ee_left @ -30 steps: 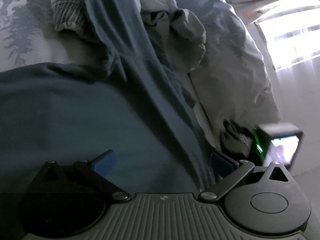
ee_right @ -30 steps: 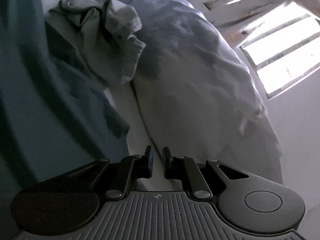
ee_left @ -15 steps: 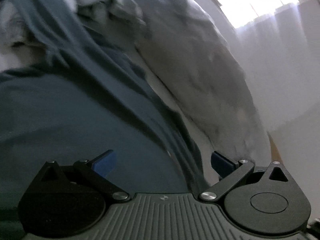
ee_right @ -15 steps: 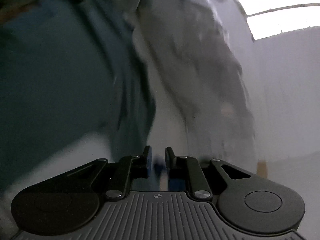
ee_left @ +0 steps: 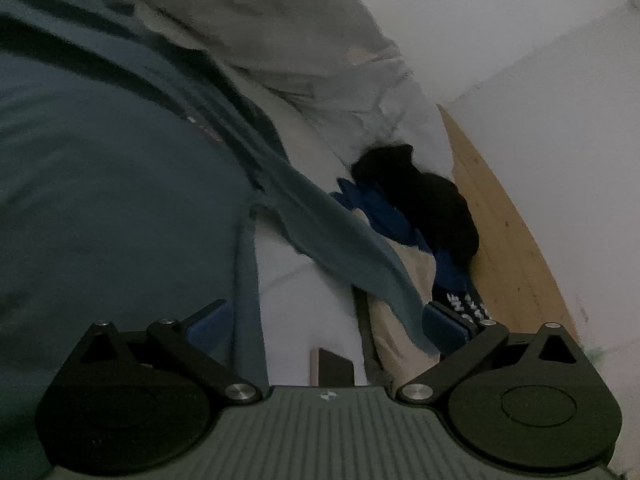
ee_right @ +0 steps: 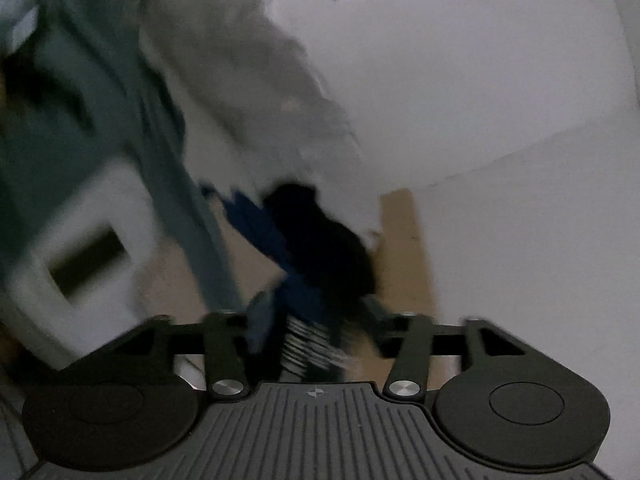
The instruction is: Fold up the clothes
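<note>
A large teal shirt (ee_left: 112, 208) covers the left of the left wrist view on the white bed (ee_left: 296, 280). One of its sleeves (ee_left: 344, 248) trails down to the right finger's blue pad (ee_left: 444, 322). My left gripper (ee_left: 326, 320) is open, and a thin edge of the shirt hangs between its jaws, ungripped. In the blurred right wrist view the teal shirt (ee_right: 100, 120) hangs at left. My right gripper (ee_right: 316, 316) is open, just short of a black garment (ee_right: 324, 240) and a dark blue one (ee_right: 260, 224).
A black garment (ee_left: 424, 204) and a blue garment (ee_left: 384, 212) lie at the bed's edge by a wooden board (ee_left: 504, 232). A crumpled pale duvet (ee_left: 280, 36) is piled behind. A white boxy object with a dark opening (ee_right: 80, 260) sits at left. White wall on the right.
Both views have swung from the duvet and window toward the bed's edge, bringing the black and blue garments into sight. The right gripper has gone from shut to open.
</note>
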The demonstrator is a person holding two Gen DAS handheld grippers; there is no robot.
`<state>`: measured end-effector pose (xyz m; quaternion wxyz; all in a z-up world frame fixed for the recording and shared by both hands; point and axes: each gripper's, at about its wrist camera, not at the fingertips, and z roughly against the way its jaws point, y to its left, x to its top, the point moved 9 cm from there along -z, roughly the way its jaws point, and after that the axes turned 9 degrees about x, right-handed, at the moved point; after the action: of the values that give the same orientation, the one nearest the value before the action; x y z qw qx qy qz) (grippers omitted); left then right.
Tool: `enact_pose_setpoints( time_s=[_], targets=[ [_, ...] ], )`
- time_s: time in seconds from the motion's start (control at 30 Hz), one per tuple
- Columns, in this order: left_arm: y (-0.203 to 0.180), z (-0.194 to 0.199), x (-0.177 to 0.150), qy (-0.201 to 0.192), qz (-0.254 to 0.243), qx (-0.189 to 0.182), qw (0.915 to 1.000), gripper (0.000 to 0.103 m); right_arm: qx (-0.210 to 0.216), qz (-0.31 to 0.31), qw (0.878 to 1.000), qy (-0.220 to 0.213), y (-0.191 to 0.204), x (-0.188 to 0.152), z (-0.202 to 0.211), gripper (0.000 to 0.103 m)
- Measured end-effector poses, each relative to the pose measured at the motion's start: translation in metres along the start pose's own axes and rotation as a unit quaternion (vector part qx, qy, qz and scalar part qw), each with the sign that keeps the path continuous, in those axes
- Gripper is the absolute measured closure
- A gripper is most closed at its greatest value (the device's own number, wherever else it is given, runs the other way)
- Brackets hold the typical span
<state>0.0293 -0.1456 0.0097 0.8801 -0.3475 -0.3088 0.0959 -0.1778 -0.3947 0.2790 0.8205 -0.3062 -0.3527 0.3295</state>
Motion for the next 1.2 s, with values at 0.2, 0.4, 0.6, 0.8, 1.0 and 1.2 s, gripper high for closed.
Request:
enact_pose_setpoints(
  time_s=[0.2,0.4,0.6,0.8,1.0,1.2],
  targets=[
    [-0.028,0.000,-0.002,-0.036,-0.039,-0.003,0.9986,0.000,0.109,-0.125,0.984,-0.066,0.089,-0.012,-0.058,0.027],
    [-0.065,-0.003,-0.013,-0.074,-0.159,-0.004,0.9845,0.000,0.145,-0.371,0.913,-0.087,0.115,-0.055,-0.146,0.026],
    [-0.096,-0.001,-0.036,-0.092,-0.230,-0.018,0.9686,0.000,0.071,-0.540,0.820,-0.174,0.090,-0.126,-0.205,0.000],
    [-0.129,-0.023,-0.061,-0.108,-0.289,0.010,0.9513,0.000,0.028,-0.706,0.643,-0.295,0.050,-0.210,-0.240,0.000],
    [-0.168,-0.057,-0.088,-0.101,-0.357,0.051,0.9273,0.000,-0.103,-0.767,0.567,-0.282,0.028,-0.289,-0.239,0.000],
    [-0.242,-0.111,-0.116,-0.080,-0.426,0.036,0.9002,0.000,-0.119,-0.852,0.438,-0.261,0.039,-0.355,-0.246,0.000]
  ],
)
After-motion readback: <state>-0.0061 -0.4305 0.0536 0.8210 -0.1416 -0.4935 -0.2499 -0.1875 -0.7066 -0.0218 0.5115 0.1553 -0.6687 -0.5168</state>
